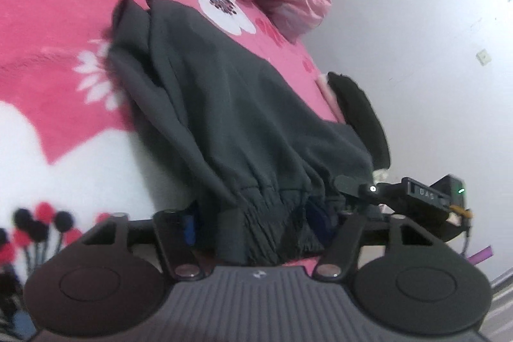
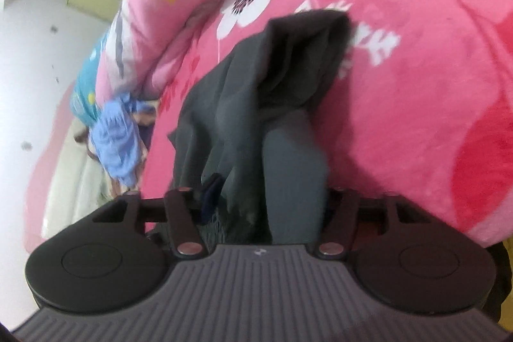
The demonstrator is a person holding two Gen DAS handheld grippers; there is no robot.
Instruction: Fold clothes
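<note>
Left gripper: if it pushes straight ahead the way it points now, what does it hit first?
The dark grey garment itself: the left gripper is already shut on its gathered waistband, so cloth fills the path. Beyond it, probably the pink floral bedspread; depth is unclear.

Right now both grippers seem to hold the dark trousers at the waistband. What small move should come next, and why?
Probably lower both hands toward the pink blanket and lay the dark trousers flat. The left gripper and right gripper each pinch the gathered waistband, and the legs trail bunched over the bed, so smoothing should come before any fold.
</note>
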